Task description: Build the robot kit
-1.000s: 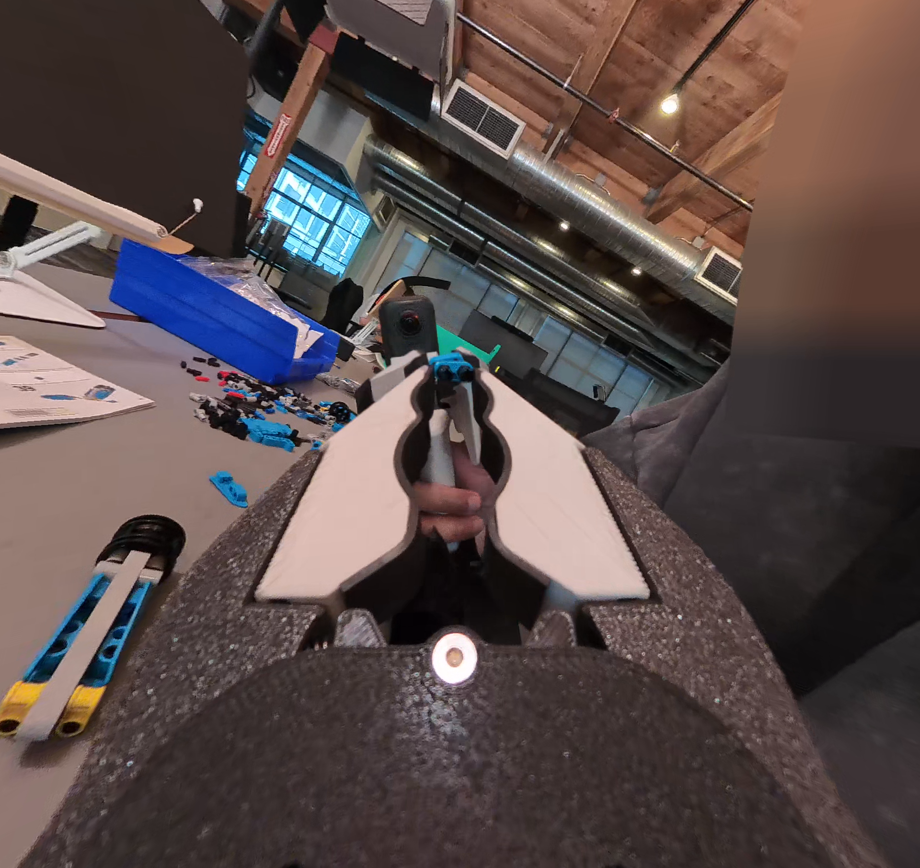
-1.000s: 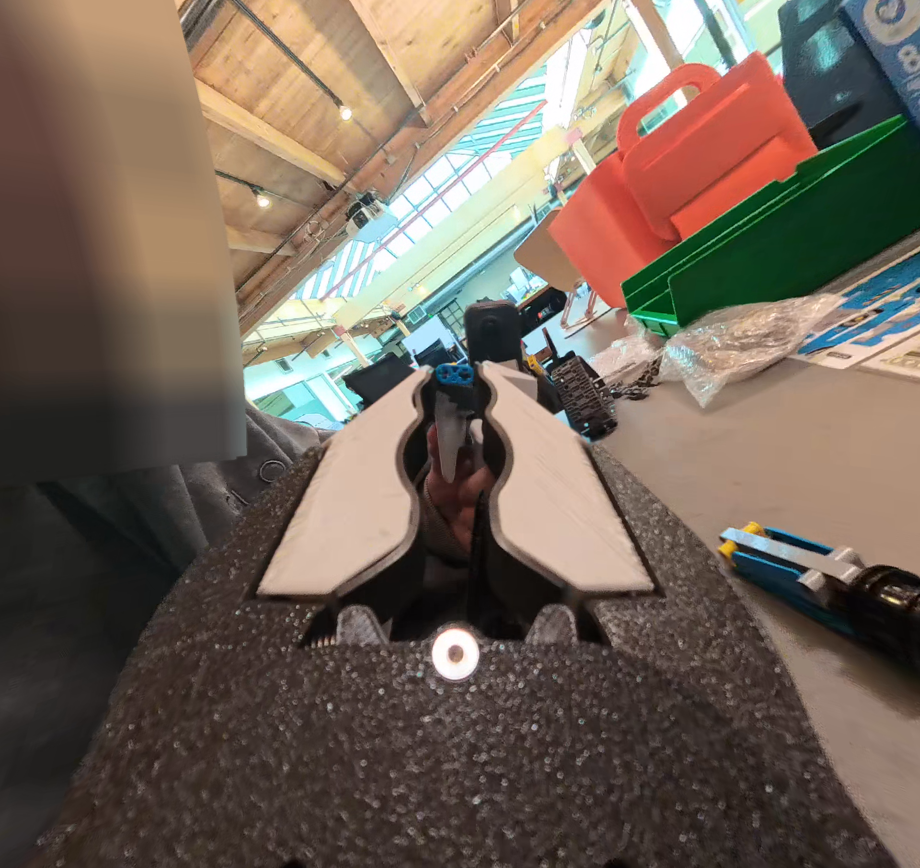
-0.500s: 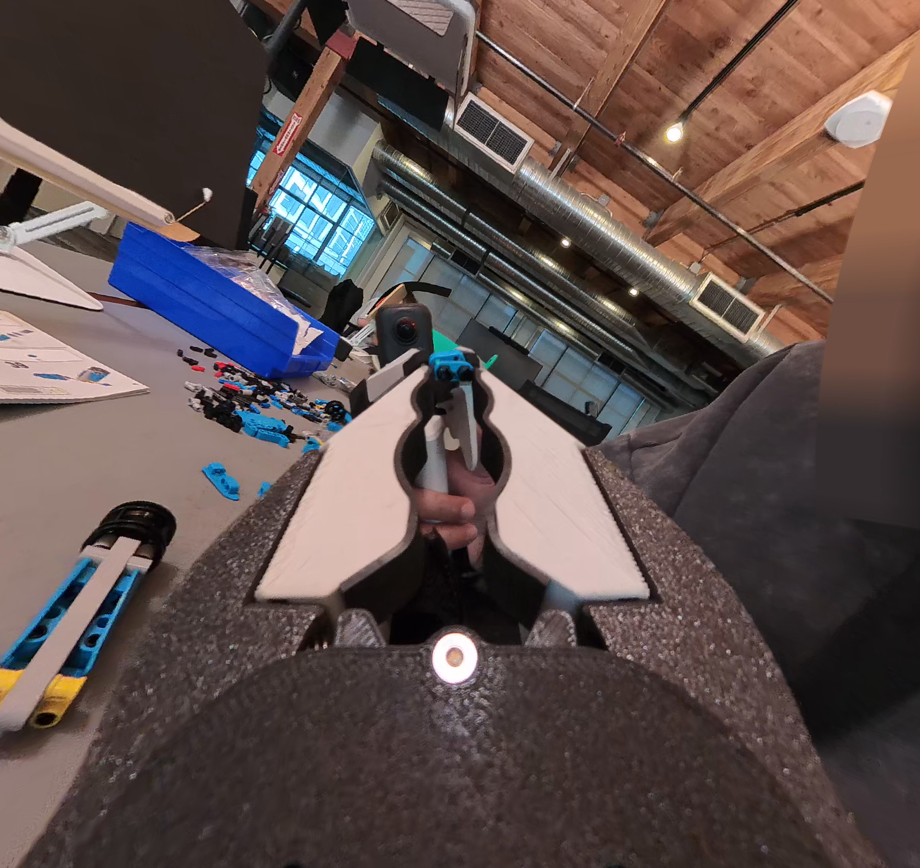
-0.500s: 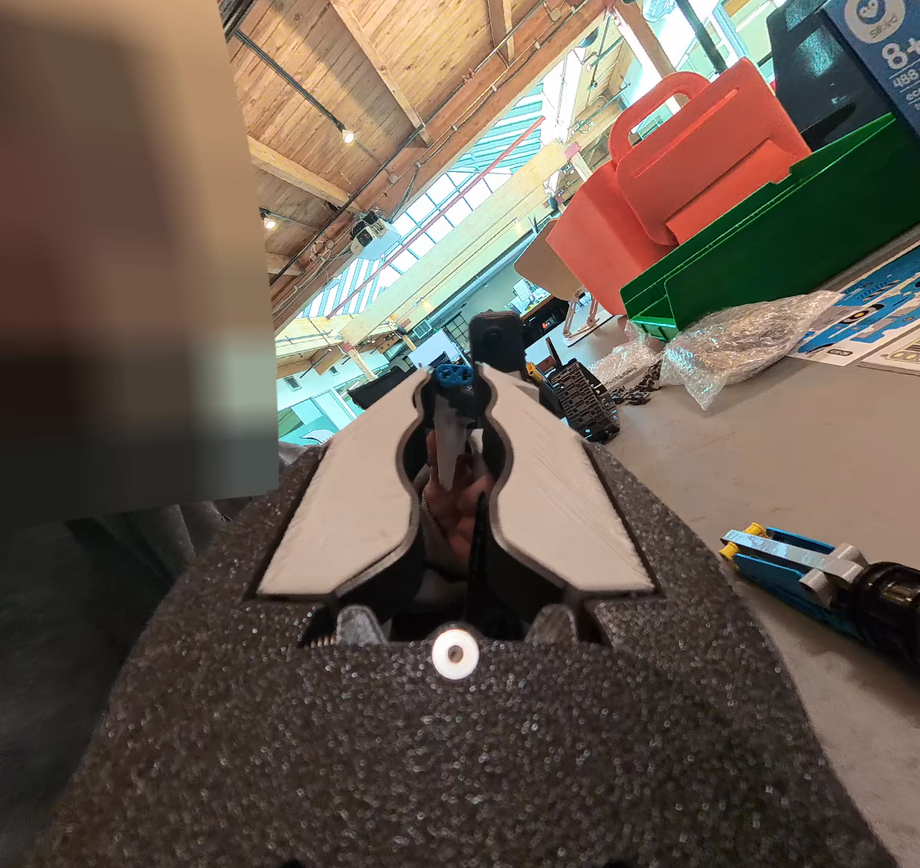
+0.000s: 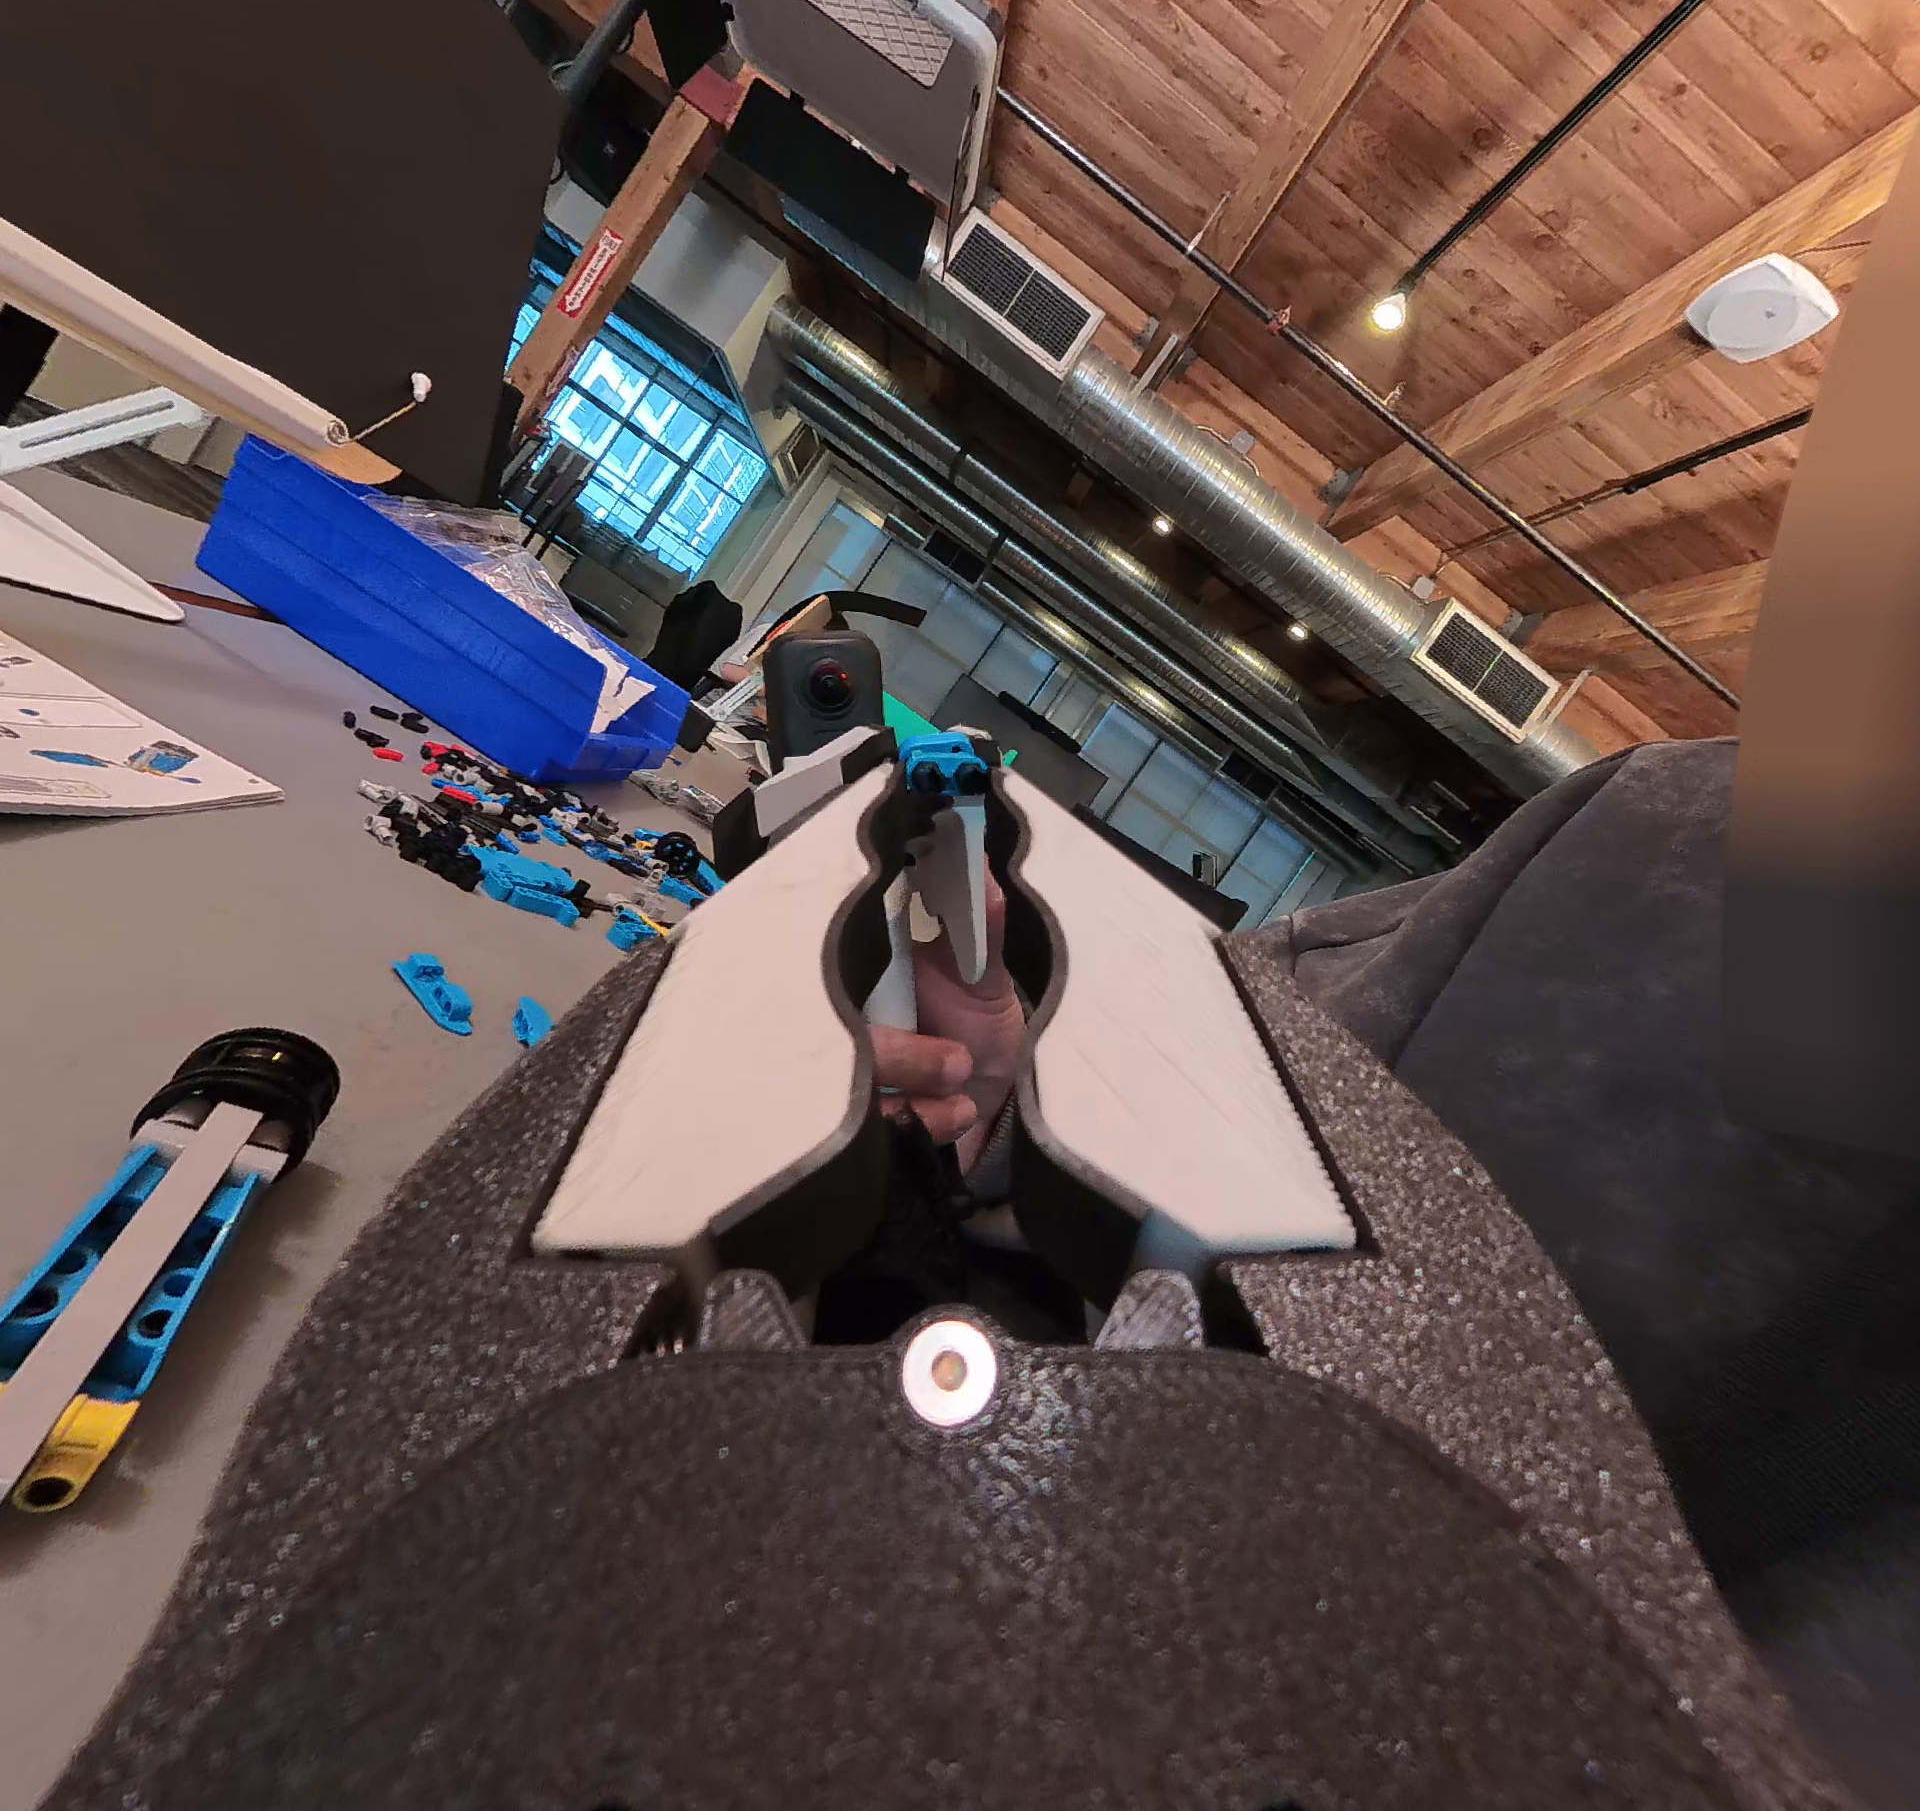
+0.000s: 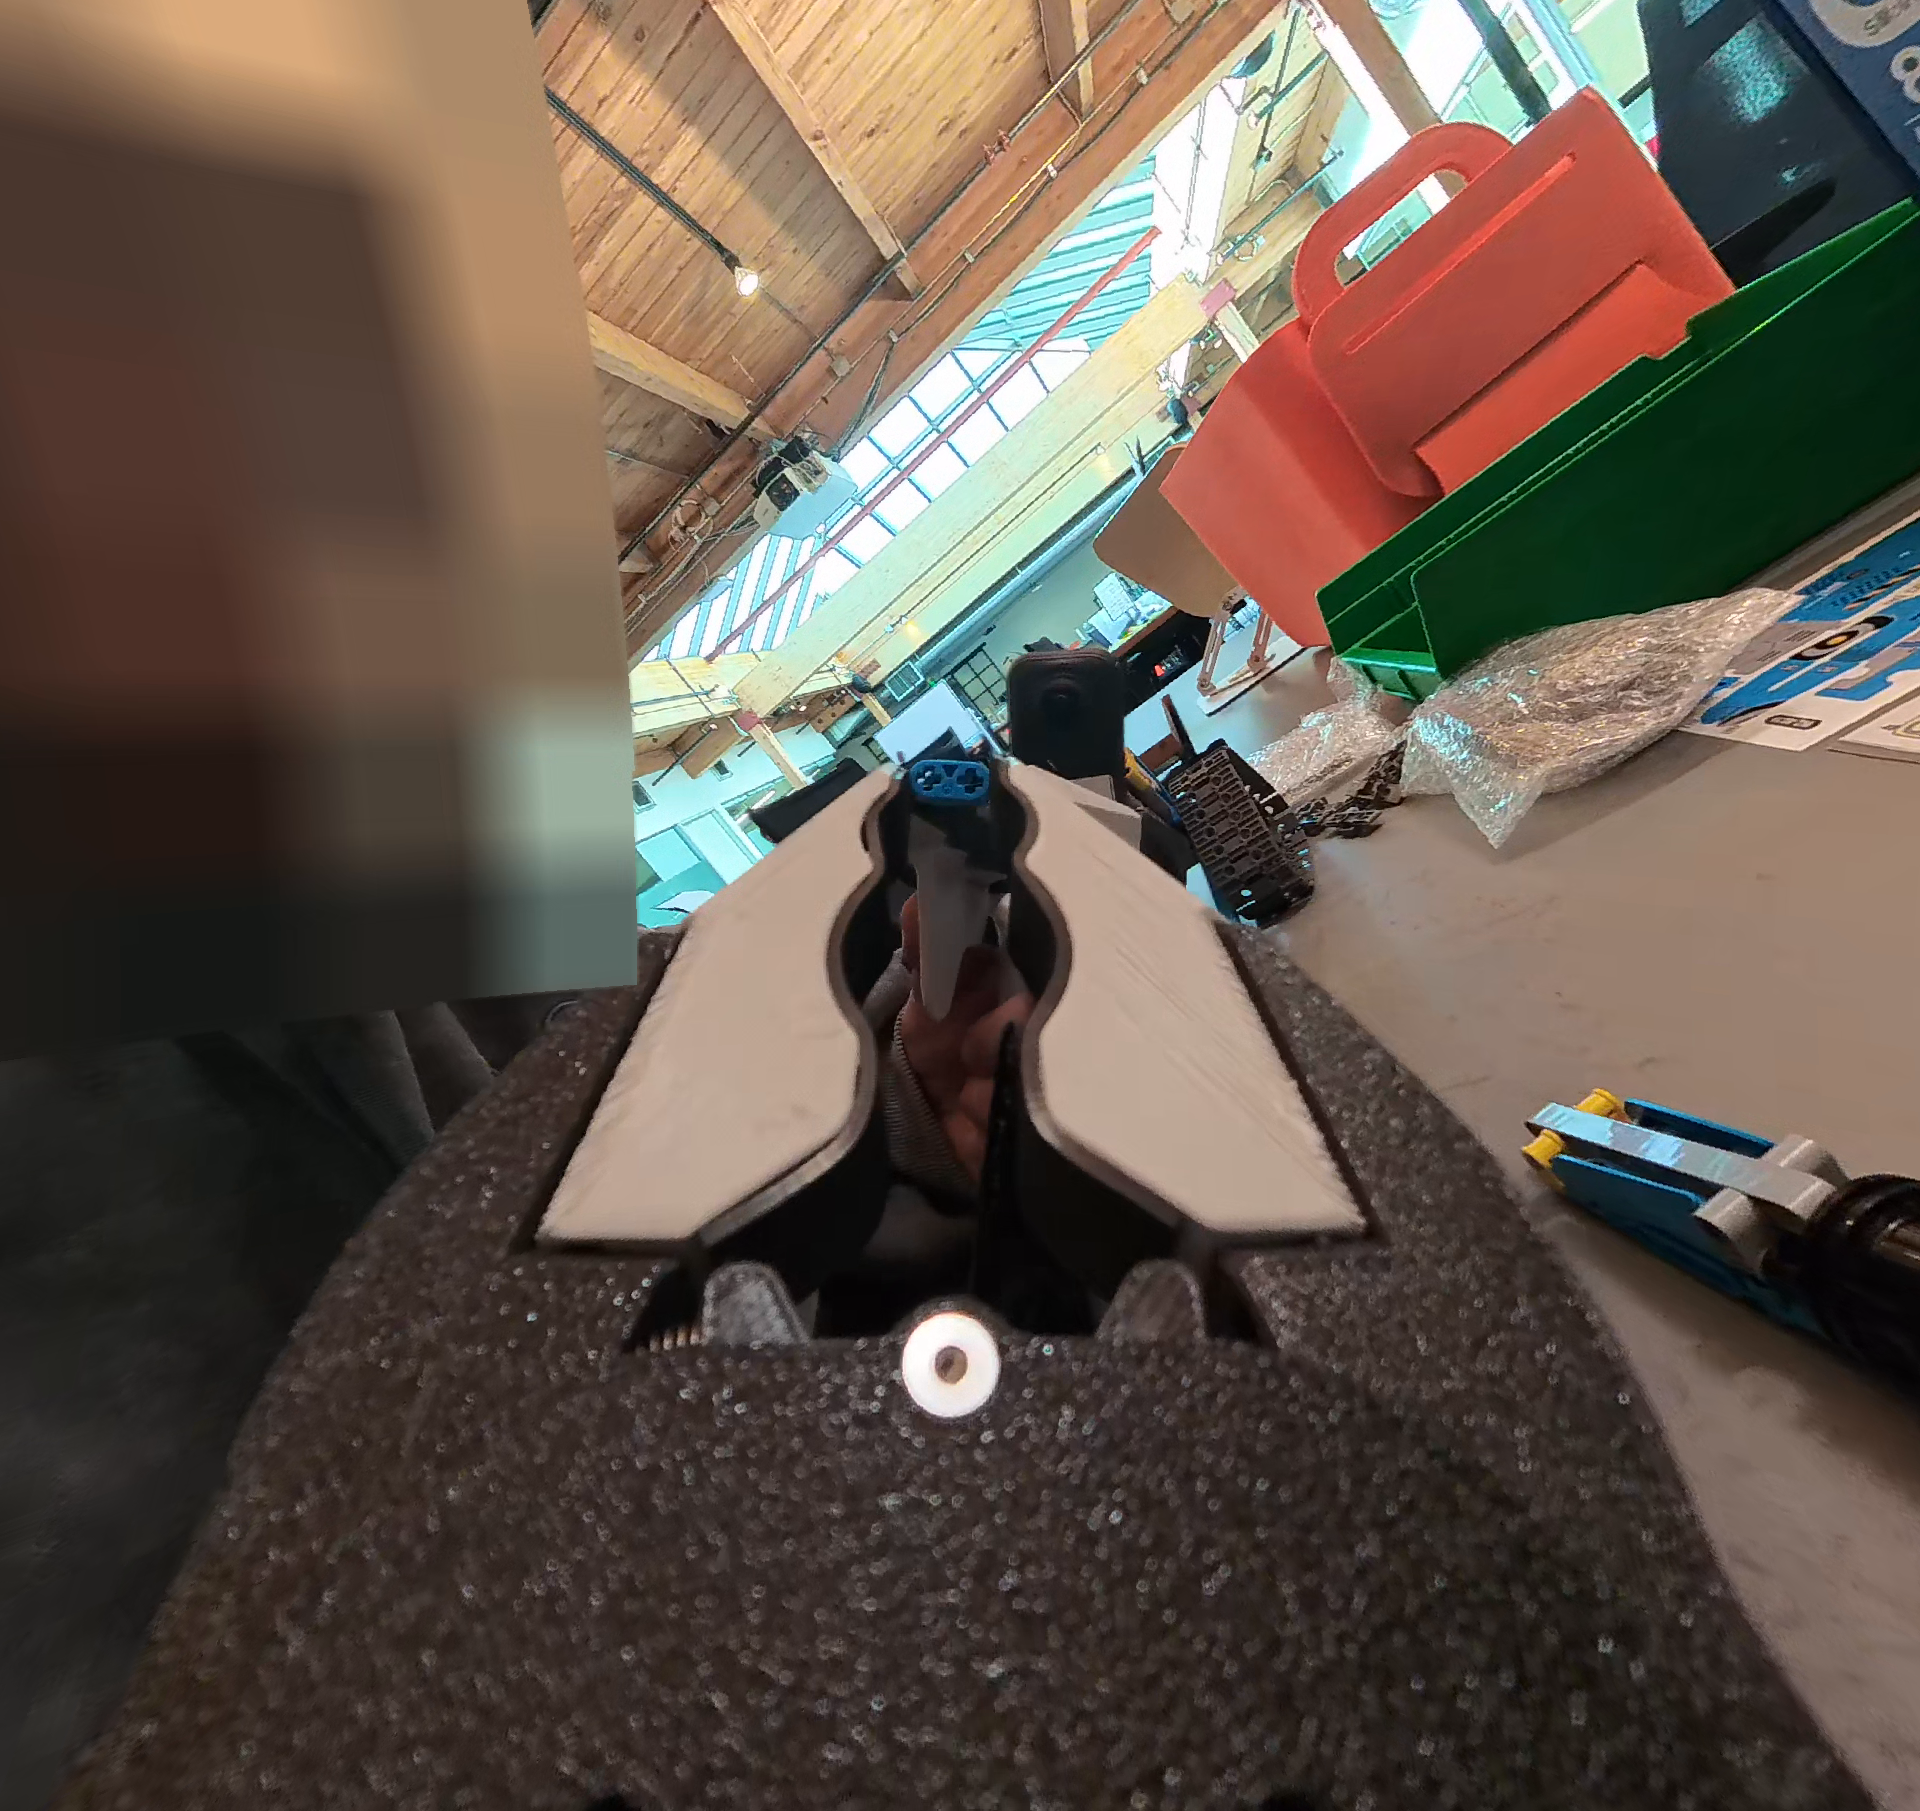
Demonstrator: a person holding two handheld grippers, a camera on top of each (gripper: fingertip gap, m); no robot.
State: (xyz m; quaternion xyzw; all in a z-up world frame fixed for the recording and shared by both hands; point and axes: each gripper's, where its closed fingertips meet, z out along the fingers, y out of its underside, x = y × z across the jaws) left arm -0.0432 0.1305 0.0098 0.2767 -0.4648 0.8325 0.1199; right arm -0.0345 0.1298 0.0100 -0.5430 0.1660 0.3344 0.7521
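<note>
My left gripper (image 5: pixel 943 776) and my right gripper (image 6: pixel 951 787) meet tip to tip above the grey table (image 5: pixel 208 930). Each has its jaws closed on the same small blue toy-brick connector, seen in the left wrist view (image 5: pixel 940 762) and the right wrist view (image 6: pixel 948 776). Through each gripper's gap I see the other gripper's grey fingers (image 5: pixel 971 888) and the hand holding it (image 5: pixel 935 1065). A built piece of blue beams, a grey beam, yellow pins and a black wheel lies on the table, to the left in the left wrist view (image 5: pixel 135 1231) and to the right in the right wrist view (image 6: pixel 1704 1211).
A blue bin (image 5: pixel 436 608), scattered small blue and black pieces (image 5: pixel 499 826) and an instruction booklet (image 5: pixel 94 753) lie at the left. A green bin (image 6: pixel 1621 535), an orange case (image 6: pixel 1455 327), crumpled plastic bags (image 6: pixel 1590 681) and a black perforated part (image 6: pixel 1247 842) stand at the right. A person's grey sleeve (image 5: pixel 1558 982) is close by.
Both grippers stay closed on the blue connector. Both views have shifted slightly, so the built piece on the table sits a little lower and farther out in each.
</note>
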